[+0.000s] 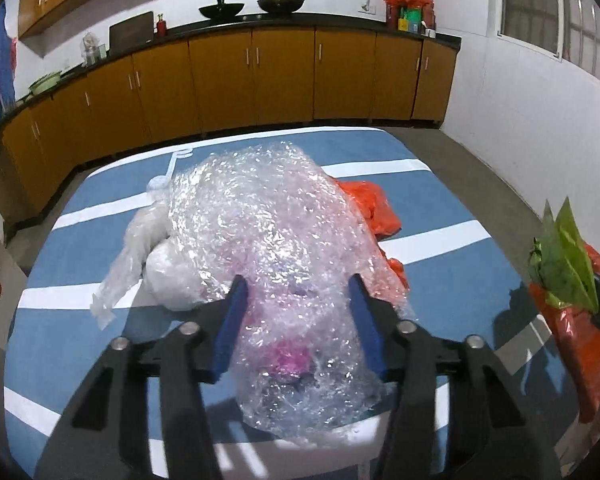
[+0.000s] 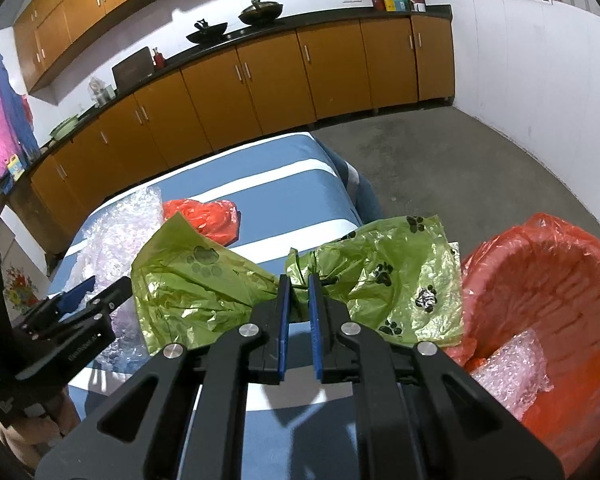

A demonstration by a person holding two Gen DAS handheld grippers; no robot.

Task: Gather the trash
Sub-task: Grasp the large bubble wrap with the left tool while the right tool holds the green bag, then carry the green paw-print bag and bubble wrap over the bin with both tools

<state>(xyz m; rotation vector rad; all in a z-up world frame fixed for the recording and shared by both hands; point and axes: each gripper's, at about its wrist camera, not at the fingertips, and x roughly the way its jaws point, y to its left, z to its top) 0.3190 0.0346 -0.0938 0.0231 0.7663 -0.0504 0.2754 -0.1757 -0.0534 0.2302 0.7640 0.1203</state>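
A big wad of clear bubble wrap lies on the blue-and-white striped table. My left gripper has its blue pads pressed against both sides of the wad's near end. In the right wrist view the same gripper shows at the left against the bubble wrap. My right gripper is shut on a crumpled green bag with paw prints, held above the table's right side; the bag also shows in the left wrist view. A bin lined with a red bag stands just to the right.
A crumpled red bag lies on the table behind the wad, and a clear plastic bag lies left of it. The bin holds a piece of bubble wrap. Brown cabinets line the far wall. Grey floor lies beyond the table.
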